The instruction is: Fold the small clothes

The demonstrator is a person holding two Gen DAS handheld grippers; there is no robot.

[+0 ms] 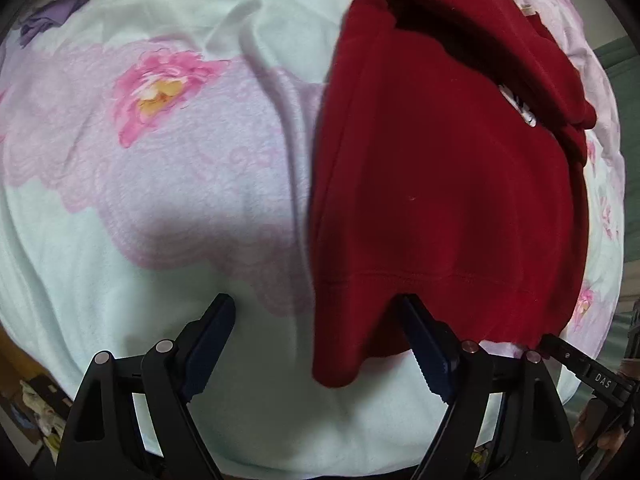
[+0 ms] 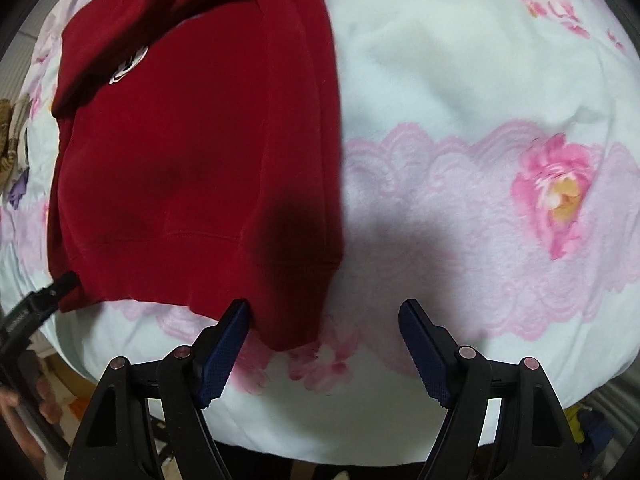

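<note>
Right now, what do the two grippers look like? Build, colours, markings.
Both match: the left gripper and right gripper have black plastic linkage arms with round silver pivot pins and dark blue ridged pads on the fingers. In the left wrist view the other gripper's body carries white "DAS" lettering. No cables visible.

Red sweatshirt (image 1: 440, 184), partly folded, flat on floral bedspread (image 1: 160, 160)

The red sweater (image 1: 440, 184) runs off the top edge in both views, so its collar end is cut off. Its white chest print (image 2: 130, 65) is half tucked under a fold and unreadable. Clutter beside the bed (image 1: 36, 412) is too blurred and dark to name.
</note>
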